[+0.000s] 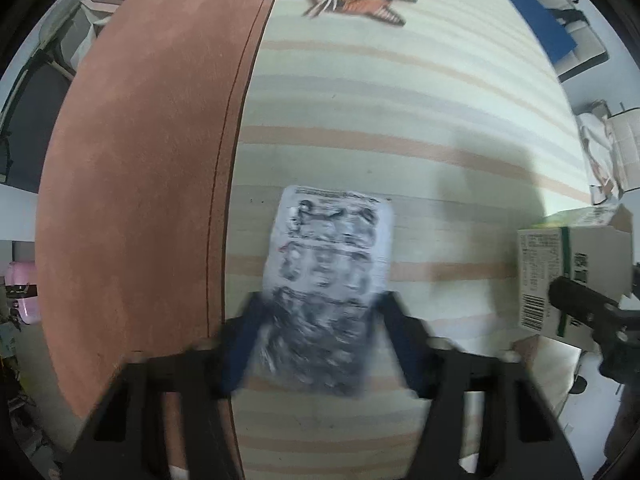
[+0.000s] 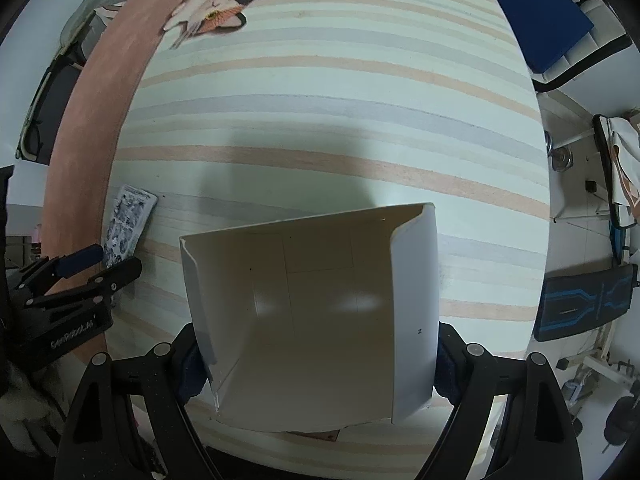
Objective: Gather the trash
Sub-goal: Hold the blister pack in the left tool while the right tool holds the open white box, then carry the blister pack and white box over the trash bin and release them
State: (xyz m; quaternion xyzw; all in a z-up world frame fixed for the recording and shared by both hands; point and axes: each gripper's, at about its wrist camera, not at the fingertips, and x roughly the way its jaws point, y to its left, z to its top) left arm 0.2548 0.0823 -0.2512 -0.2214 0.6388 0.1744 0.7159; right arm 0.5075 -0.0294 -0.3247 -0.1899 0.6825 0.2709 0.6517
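The striped rug [image 2: 340,92] runs broad and bare ahead of both hands, bordered on the left by a plain pink-brown strip [image 1: 140,160] with pale floor past it. The left gripper [image 1: 320,312] pinches the near end of a crinkled silver blister pack [image 1: 332,248], which is printed in black. The right gripper [image 2: 320,354] is spread wide, clamping an open white carton [image 2: 312,312] just right of the pack.

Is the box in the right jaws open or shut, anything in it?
Open and empty: the box faces the right wrist camera with its flaps apart, showing only bare inner walls.
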